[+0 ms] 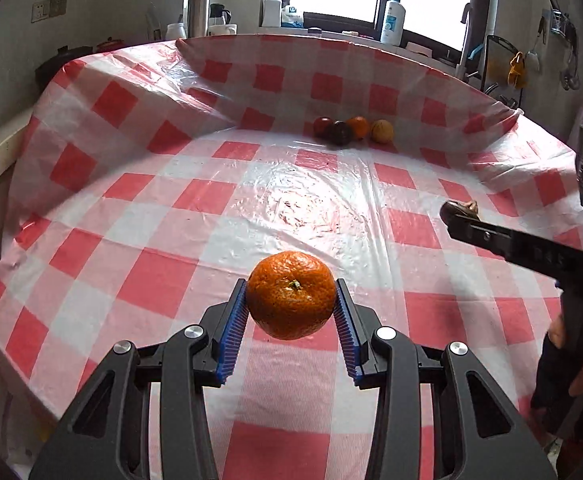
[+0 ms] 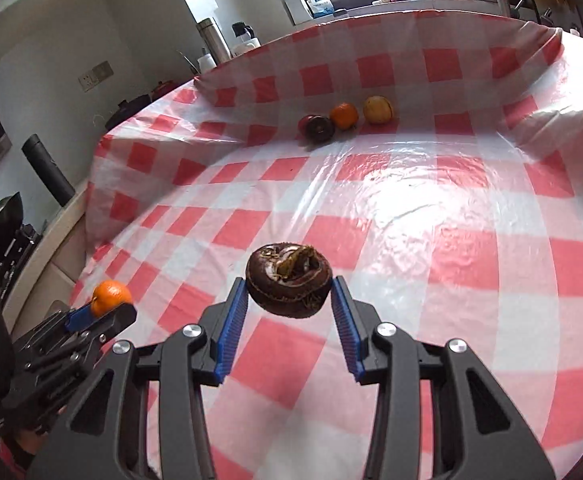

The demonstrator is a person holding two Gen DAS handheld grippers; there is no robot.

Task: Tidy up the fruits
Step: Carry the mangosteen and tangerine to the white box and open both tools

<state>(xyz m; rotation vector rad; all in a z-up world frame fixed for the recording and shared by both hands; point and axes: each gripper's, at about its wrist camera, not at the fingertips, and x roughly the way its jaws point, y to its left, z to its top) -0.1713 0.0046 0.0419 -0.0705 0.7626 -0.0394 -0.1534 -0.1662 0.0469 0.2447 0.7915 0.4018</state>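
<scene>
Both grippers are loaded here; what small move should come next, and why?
Probably carry both forward toward the row of fruits at the far side of the red-and-white checked tablecloth. The left gripper already clamps a round orange mandarin, and the right gripper a dark brown mangosteen, both lifted.

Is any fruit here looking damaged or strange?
Yes. The dark brown fruit held in the right gripper has a cracked top with yellowish flesh showing. The orange in the left gripper looks whole.
</scene>
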